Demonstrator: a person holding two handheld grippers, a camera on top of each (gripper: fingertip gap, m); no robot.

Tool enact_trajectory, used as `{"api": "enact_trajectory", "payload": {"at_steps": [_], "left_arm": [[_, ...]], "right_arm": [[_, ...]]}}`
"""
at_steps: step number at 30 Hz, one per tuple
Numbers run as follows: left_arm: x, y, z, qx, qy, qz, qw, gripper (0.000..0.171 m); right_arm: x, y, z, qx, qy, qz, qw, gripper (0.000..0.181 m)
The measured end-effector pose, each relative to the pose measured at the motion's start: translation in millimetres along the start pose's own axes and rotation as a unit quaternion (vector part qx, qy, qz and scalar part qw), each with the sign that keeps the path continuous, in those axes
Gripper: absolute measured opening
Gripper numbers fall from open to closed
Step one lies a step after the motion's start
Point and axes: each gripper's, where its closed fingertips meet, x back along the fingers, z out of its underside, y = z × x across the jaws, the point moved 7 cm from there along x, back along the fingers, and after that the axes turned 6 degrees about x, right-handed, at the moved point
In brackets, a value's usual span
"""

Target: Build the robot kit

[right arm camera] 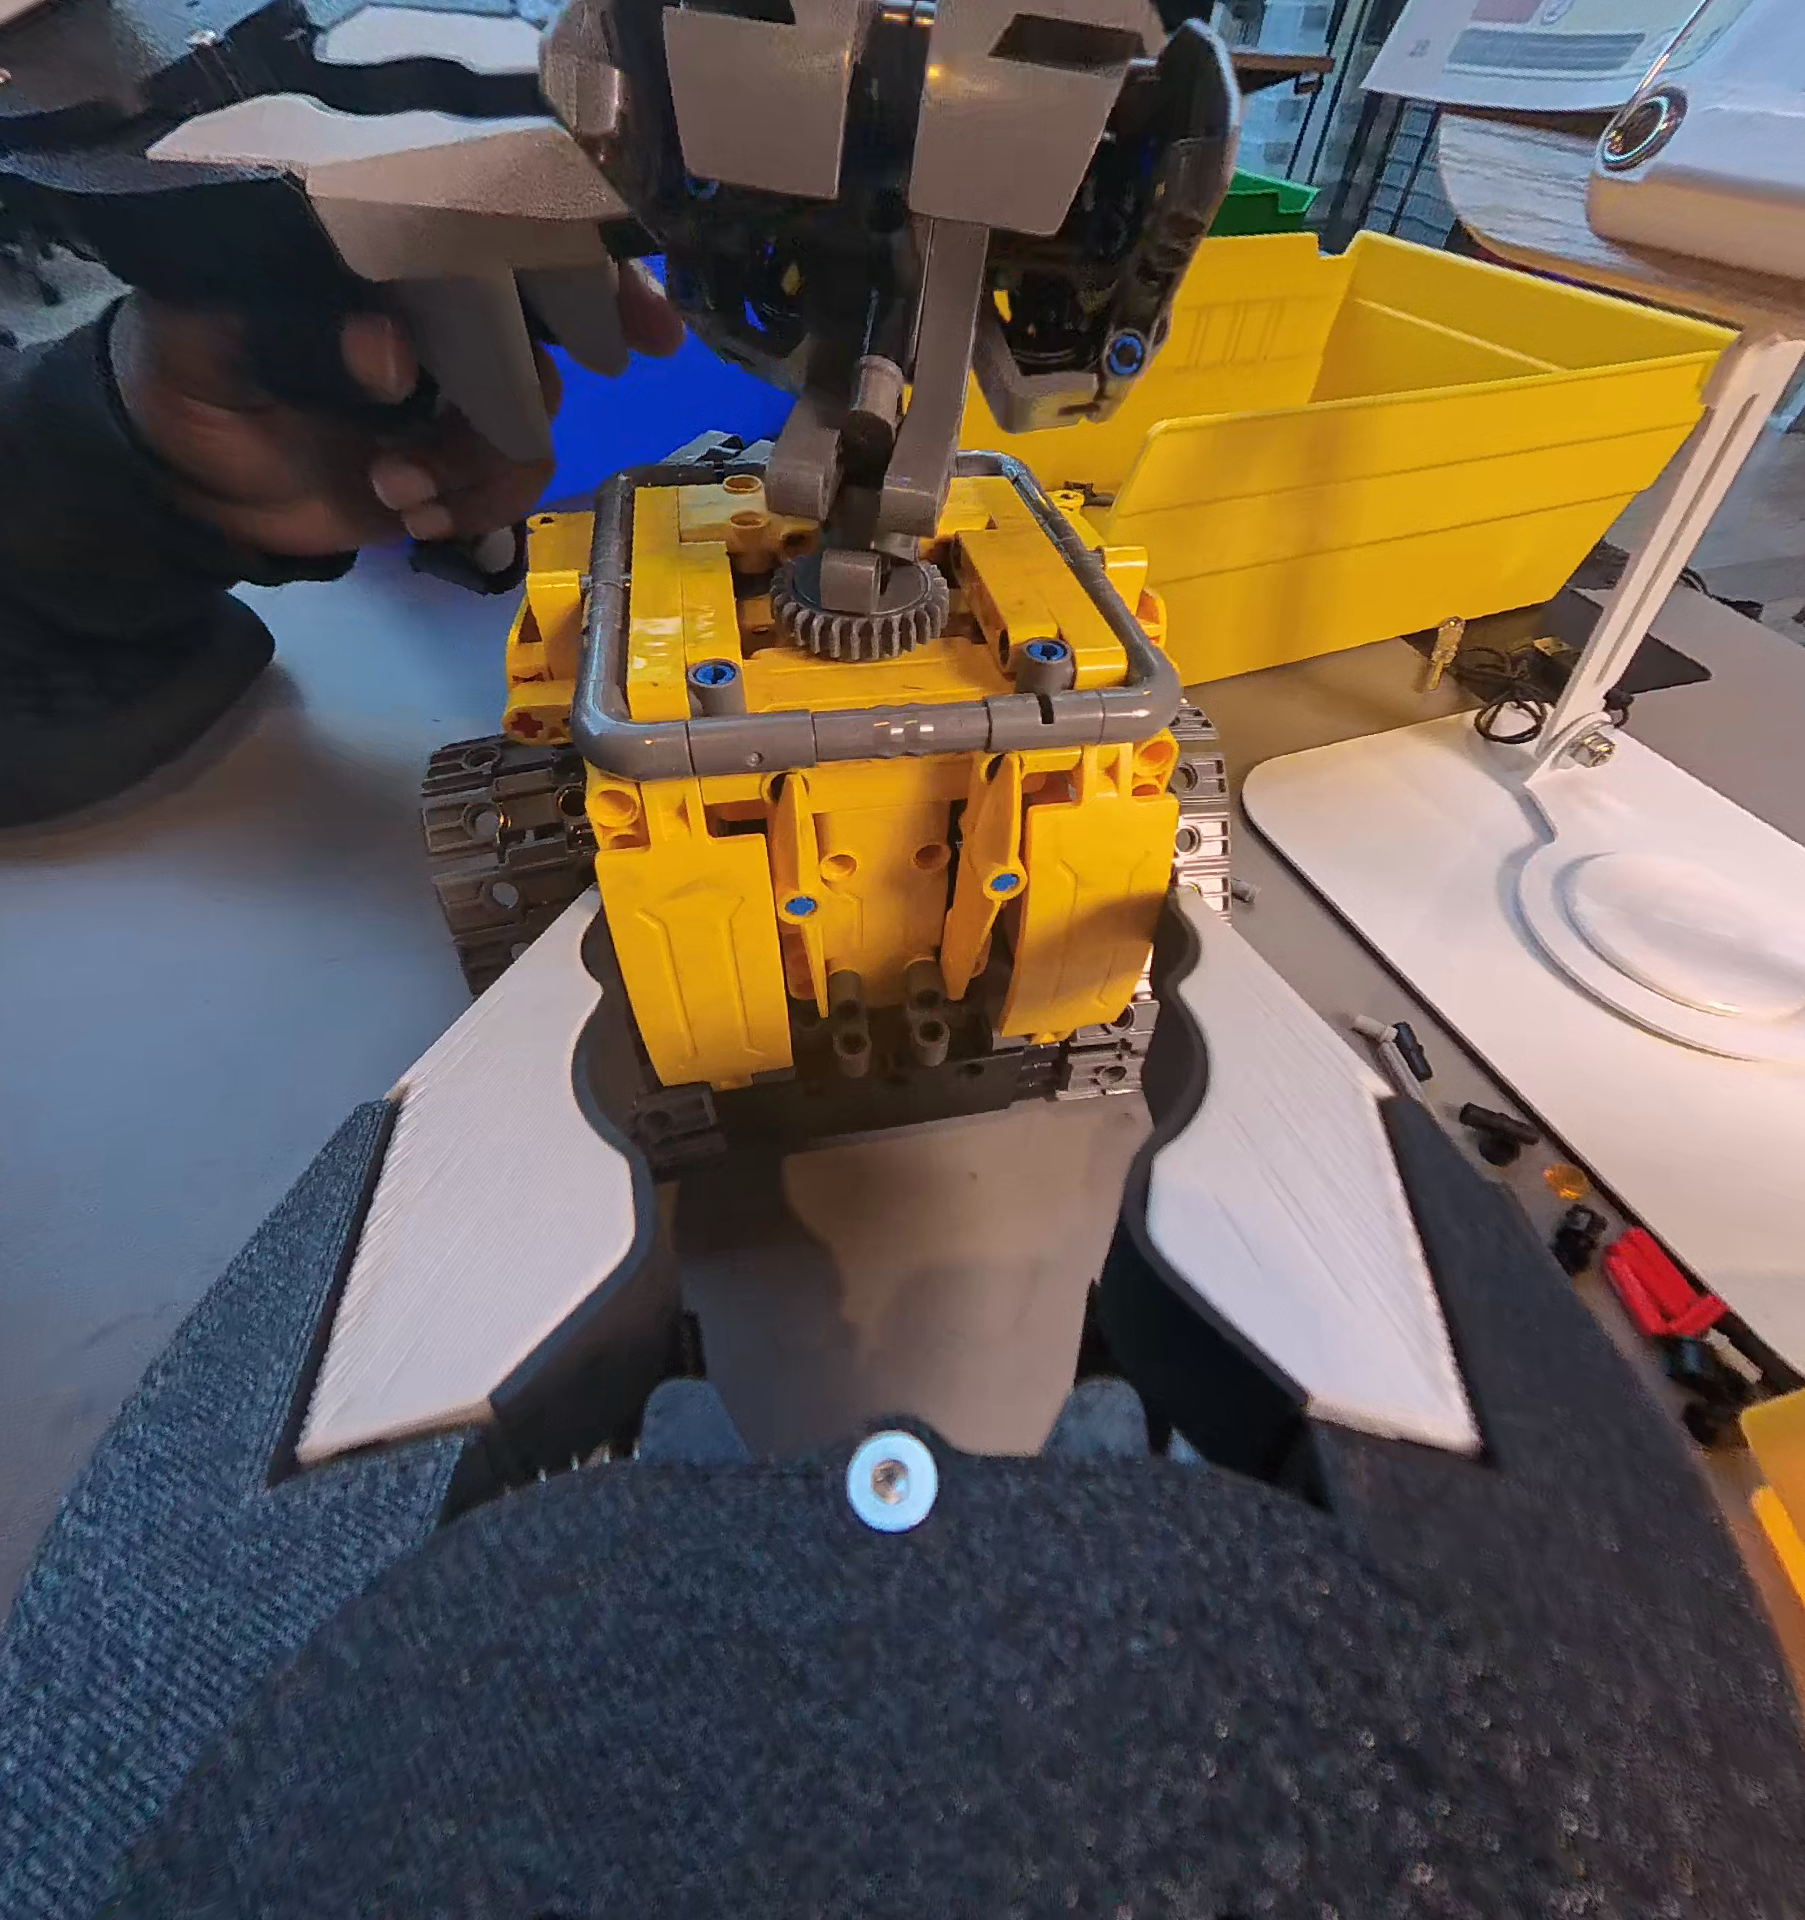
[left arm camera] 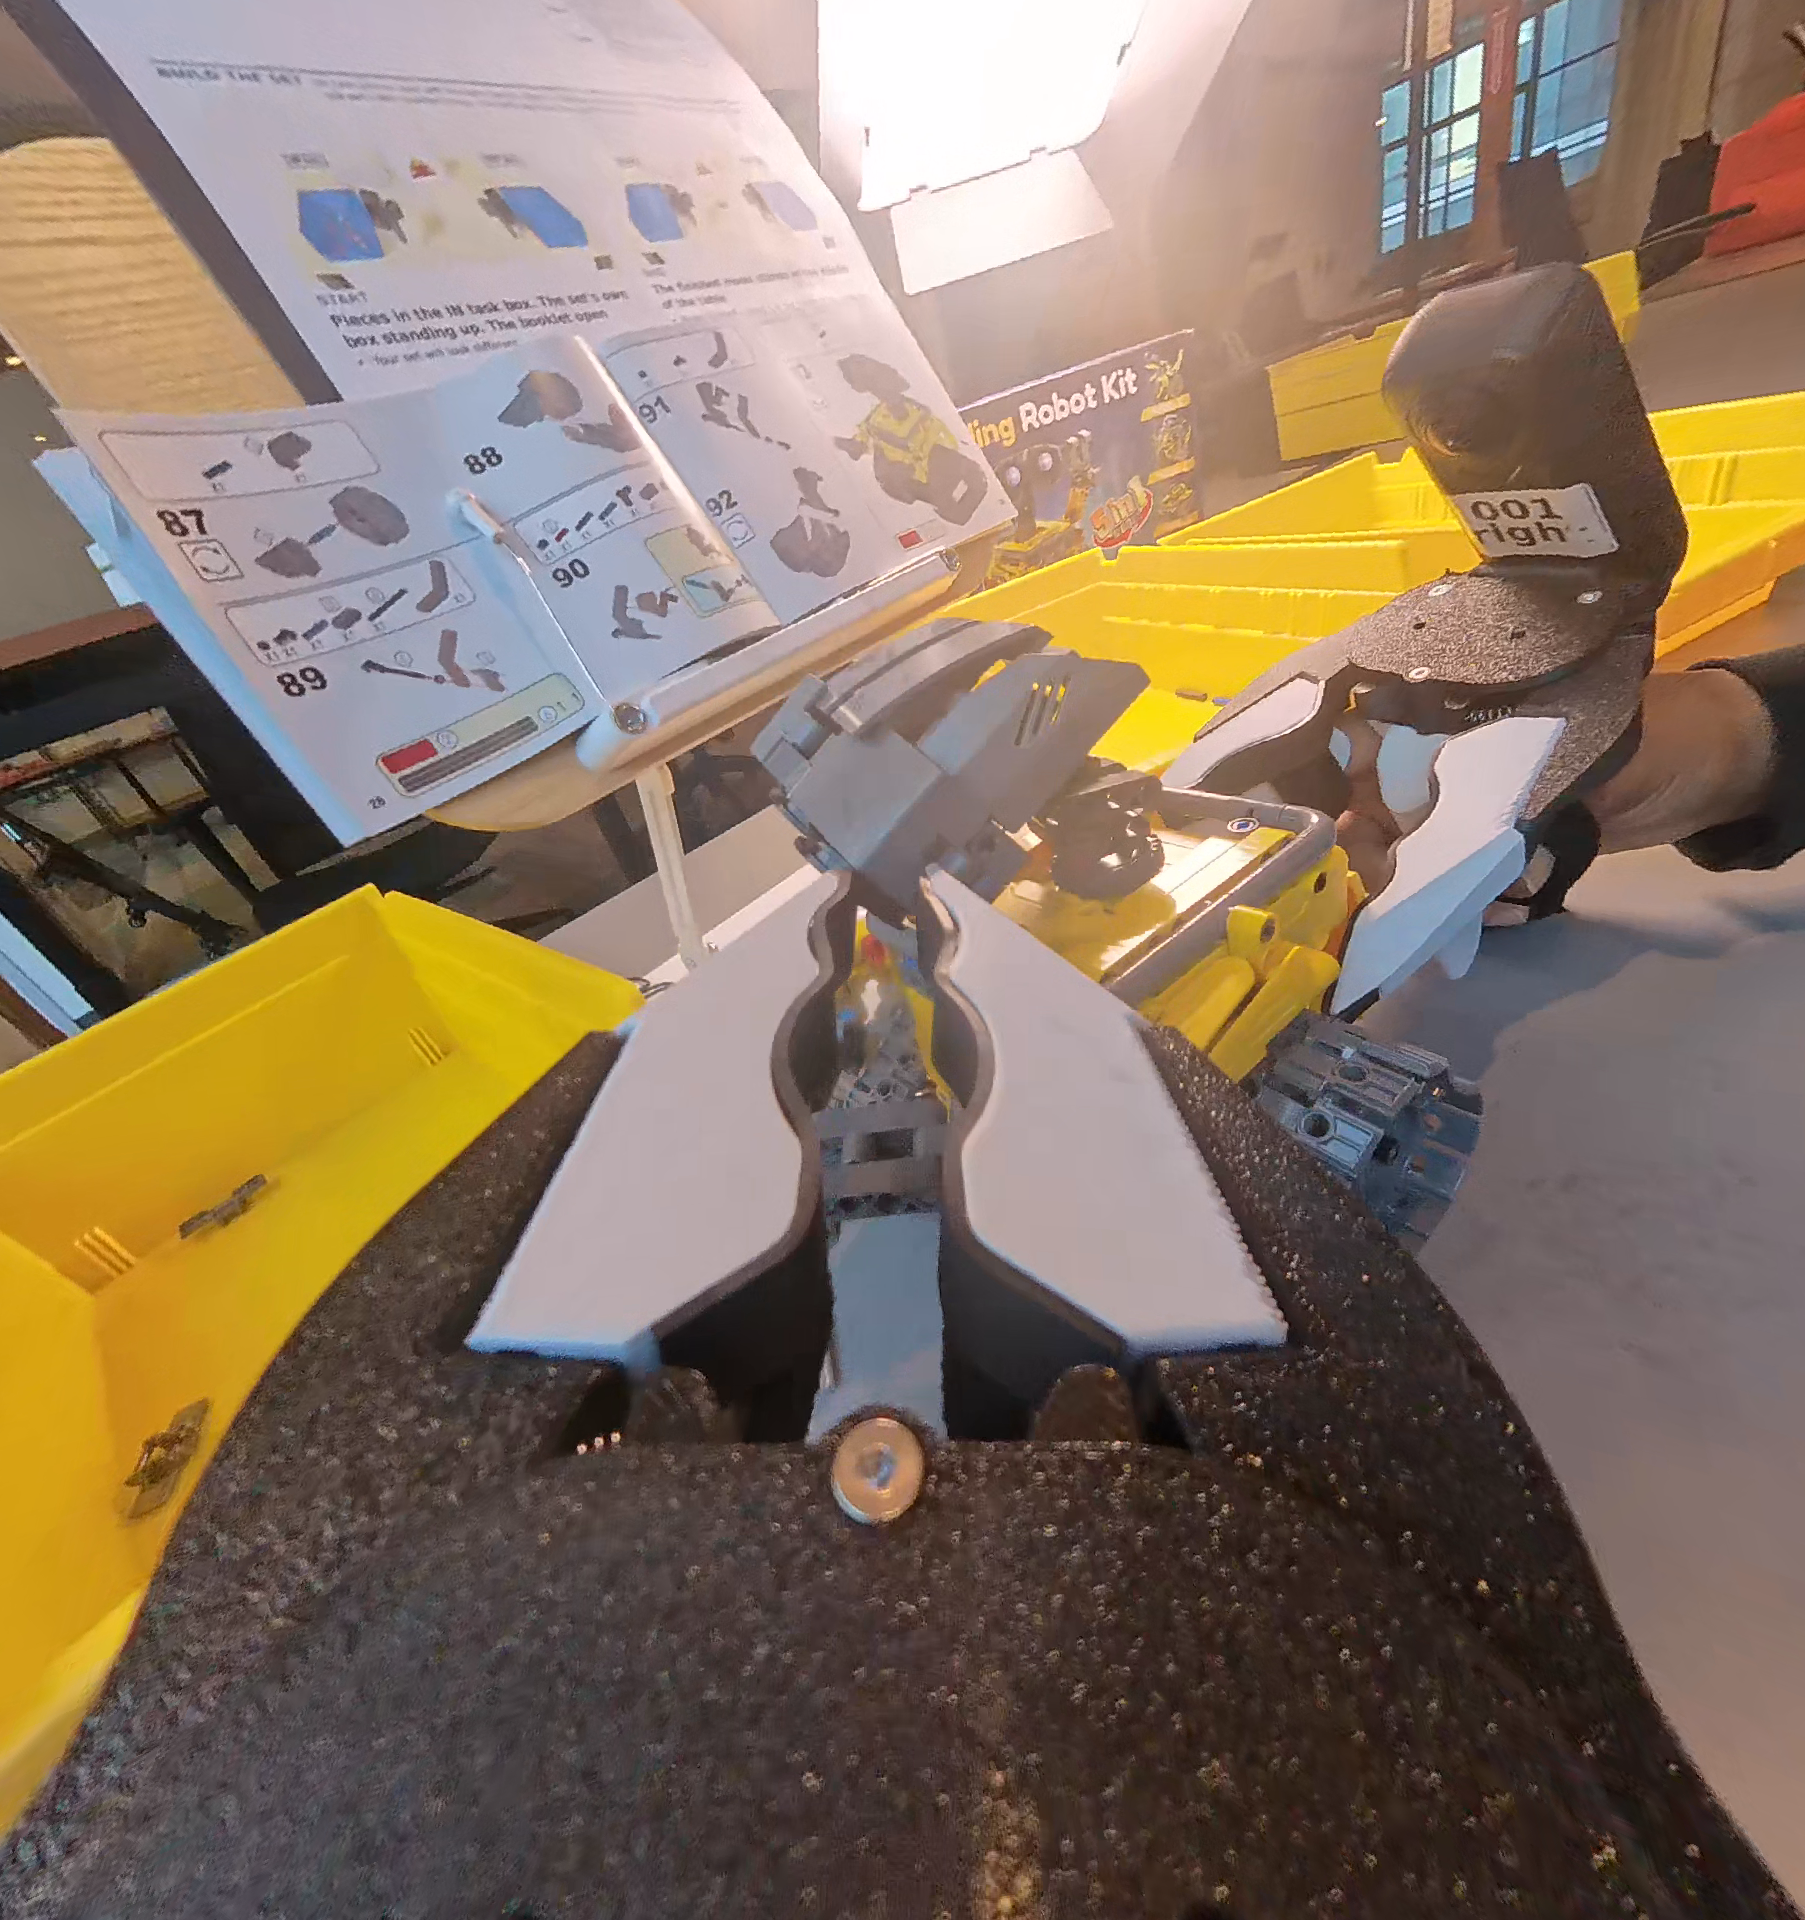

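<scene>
A yellow brick-built robot body [right arm camera: 877, 862] on grey tracks [right arm camera: 503, 831] stands on the grey table. My right gripper [right arm camera: 887, 935] is shut on its lower sides, one white finger [right arm camera: 503, 1143] on each side. My left gripper [left arm camera: 882, 904] is shut on the neck of a grey head assembly [left arm camera: 929, 748], held over the body's top, where a grey gear [right arm camera: 862, 613] sits. In the right wrist view the head [right arm camera: 877, 156] and the left gripper [right arm camera: 565, 312] are at the top. In the left wrist view the right gripper [left arm camera: 1262, 883] clasps the body [left arm camera: 1241, 977] at the right.
An open instruction booklet [left arm camera: 410, 540] rests on a stand behind the model, with the stand's white base [right arm camera: 1449, 935] to the right. Yellow bins sit at the left [left arm camera: 254, 1091] and behind [right arm camera: 1397, 468]. A kit box [left arm camera: 1085, 447] stands farther back. Small loose parts [right arm camera: 1646, 1299] lie at the right.
</scene>
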Motion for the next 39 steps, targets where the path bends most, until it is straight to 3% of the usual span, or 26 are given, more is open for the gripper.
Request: {"api": "enact_trajectory", "payload": {"at_steps": [16,29,39], "left_arm": [[-4,5,11,0.048,0.005,0.022,0.999,0.039],[-11,2,16,0.051,0.003,0.014,0.999,0.040],[-10,-2,9,0.006,-0.005,-0.004,1.000,0.039]], "right_arm": [[4,13,-3,-0.001,0.018,0.036,0.999,0.101],[2,19,-7,-0.015,0.030,0.053,0.998,0.100],[2,19,-6,-0.018,0.027,0.052,0.998,0.100]]}}
